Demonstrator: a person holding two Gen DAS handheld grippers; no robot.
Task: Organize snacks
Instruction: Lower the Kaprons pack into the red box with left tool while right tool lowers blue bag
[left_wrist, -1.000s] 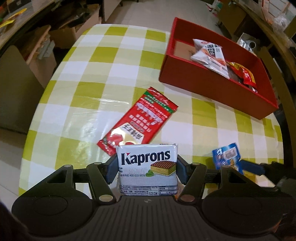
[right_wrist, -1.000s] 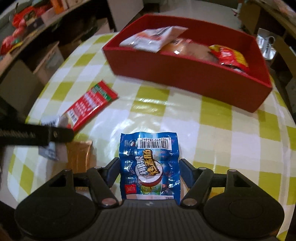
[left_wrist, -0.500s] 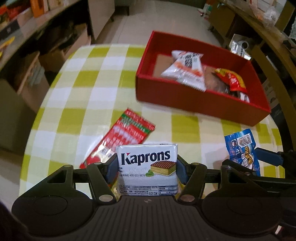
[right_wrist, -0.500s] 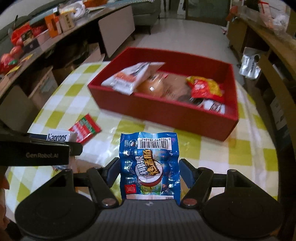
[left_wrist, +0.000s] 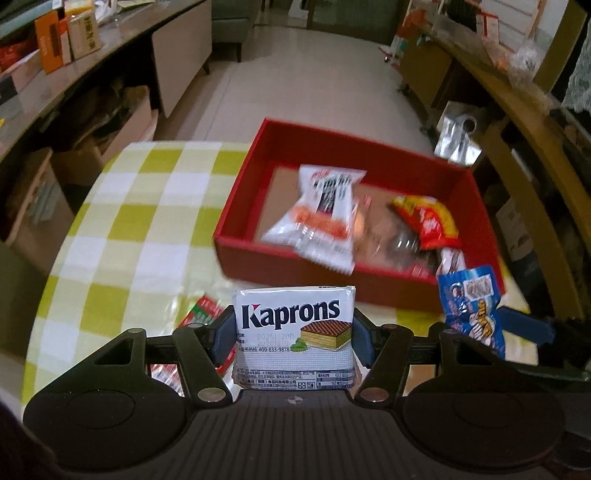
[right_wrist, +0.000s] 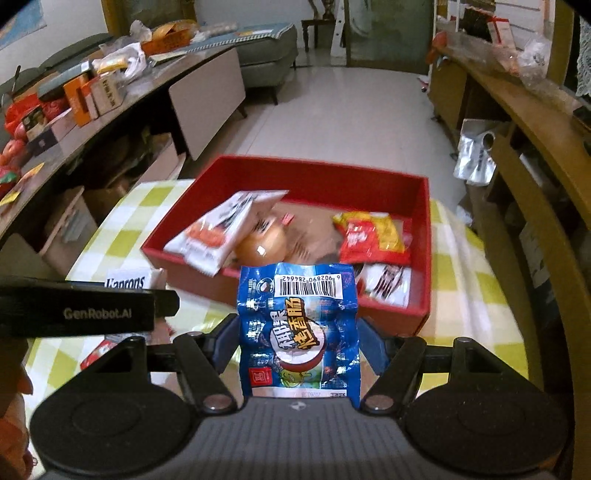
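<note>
Both grippers have been rising and tipping forward over the last second, so the red box (left_wrist: 236, 246) is now sitting straight ahead of the fingers instead of off to the far right. The left gripper (left_wrist: 293, 332) is clamping the white Kaprons wafer pack (left_wrist: 293, 338) between its two blue pads, jaws narrowed to the pack's width, pack standing upright. Just right of those fingers, the right gripper (right_wrist: 297, 336) is pinching the blue snack pouch (right_wrist: 298, 332) by both side edges, its barcode end pointing forward.

Ahead of both sets of fingertips the box's near wall is running crosswise, and beyond it a white-and-orange packet (left_wrist: 321, 218), a red-and-yellow packet (left_wrist: 428, 221) and a round bun (right_wrist: 262, 245) are lying inside. Bare cardboard floor is showing at the box's far-left corner, beyond the left fingers. Below and left of the left fingers, a red sachet (left_wrist: 201, 312) is lying on the checked tablecloth (left_wrist: 122, 236), mostly hidden by the gripper body. Open cloth is stretching away to the left of the box.
</note>
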